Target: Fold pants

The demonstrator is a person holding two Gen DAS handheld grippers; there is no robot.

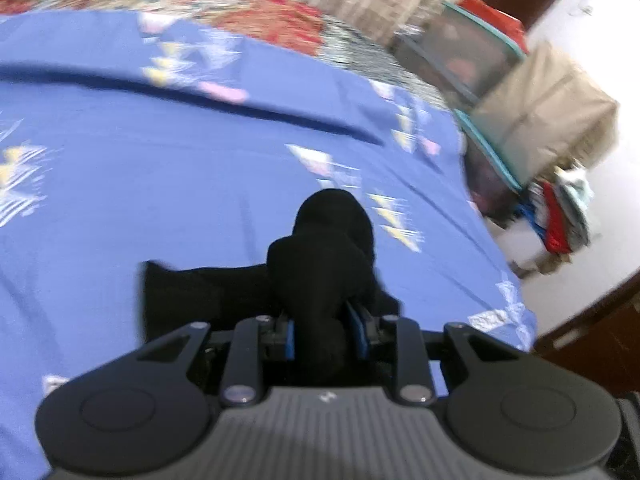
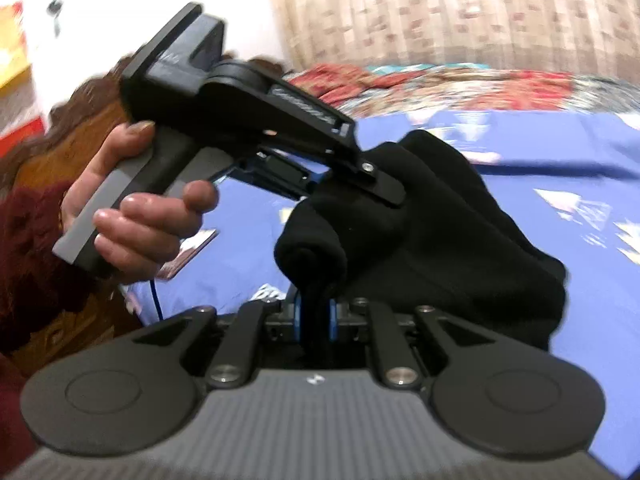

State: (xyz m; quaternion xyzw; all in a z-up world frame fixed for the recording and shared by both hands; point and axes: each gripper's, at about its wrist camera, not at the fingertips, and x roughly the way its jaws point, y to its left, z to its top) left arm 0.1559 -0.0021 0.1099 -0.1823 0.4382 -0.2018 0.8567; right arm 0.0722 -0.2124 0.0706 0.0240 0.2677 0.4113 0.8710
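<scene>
The black pants (image 1: 320, 264) are bunched and lifted above a blue patterned bedsheet (image 1: 140, 180). My left gripper (image 1: 326, 332) is shut on a thick roll of the black fabric; more of it hangs down to the left. In the right wrist view, my right gripper (image 2: 316, 316) is shut on a rolled edge of the same pants (image 2: 420, 232). The left gripper (image 2: 360, 168), held by a hand (image 2: 140, 220), clamps the pants just above and left of the right one. The fingertips of both grippers are hidden by cloth.
The blue sheet (image 2: 560, 160) covers the bed, with a red floral blanket (image 1: 260, 12) at the far side. Storage boxes (image 1: 520, 100) and a clothes pile (image 1: 560, 216) stand beyond the bed's right edge. A carved wooden headboard (image 2: 60, 140) is at left.
</scene>
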